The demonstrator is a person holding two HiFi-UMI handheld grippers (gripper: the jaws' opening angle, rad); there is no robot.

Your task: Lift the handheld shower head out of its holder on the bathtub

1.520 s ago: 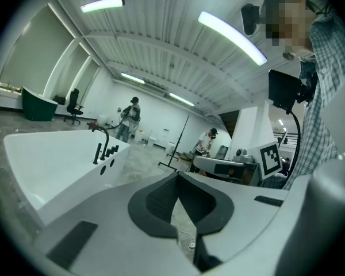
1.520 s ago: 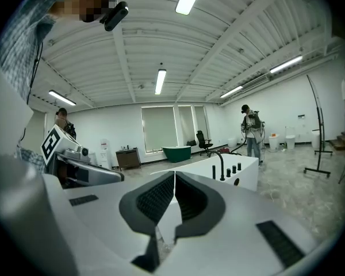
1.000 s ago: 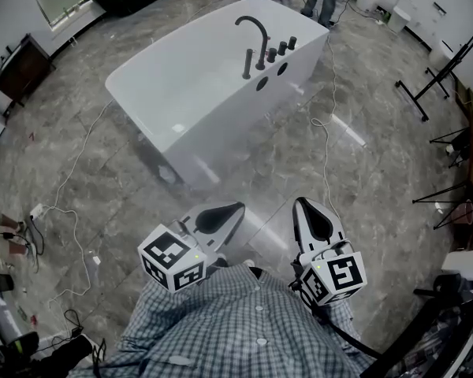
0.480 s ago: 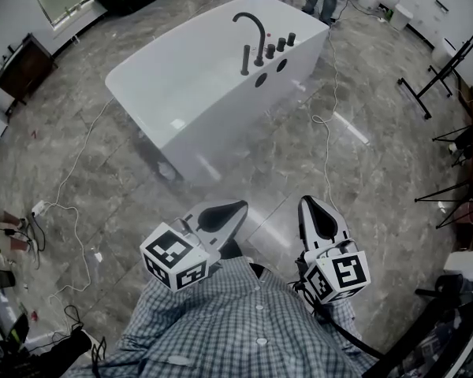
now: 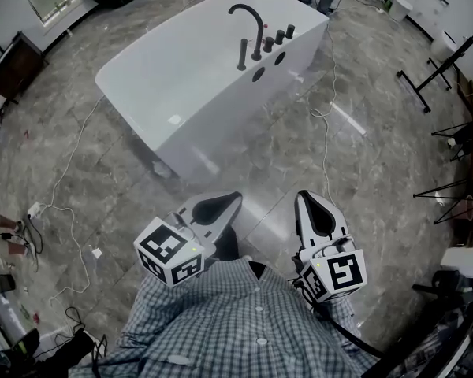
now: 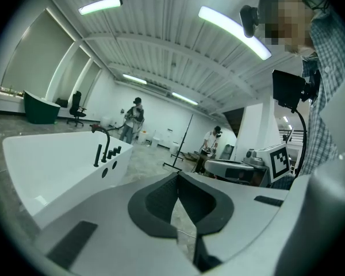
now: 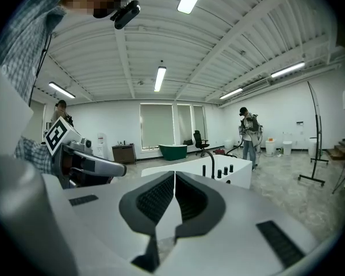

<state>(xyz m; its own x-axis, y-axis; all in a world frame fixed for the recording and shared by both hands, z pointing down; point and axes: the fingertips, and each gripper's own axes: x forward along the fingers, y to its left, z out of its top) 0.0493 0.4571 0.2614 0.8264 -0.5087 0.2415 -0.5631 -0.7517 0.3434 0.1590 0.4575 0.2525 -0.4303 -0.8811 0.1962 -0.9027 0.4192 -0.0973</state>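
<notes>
Showing ribbed black pads pressed together, nothing pinched: left gripper (image 5: 223, 203), right gripper (image 5: 310, 208). Slim black cylindrical shower head (image 5: 242, 55) upright in holder on rim of glossy white bathtub (image 5: 162, 81), well ahead of fingertips, beside arched black spout (image 5: 249, 19). Head view only: marbled grey floor (image 5: 378, 172), trailing cables (image 5: 67, 203). Gripper views only: corrugated ceiling (image 7: 247, 39), light strips (image 6: 233, 30), bystander (image 7: 248, 134) beyond tub.

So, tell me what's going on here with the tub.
A person in a checked shirt holds the left gripper and right gripper, both shut and empty, a way off from the white bathtub. The shower head stands in its holder on the rim beside the curved faucet, untouched.
</notes>
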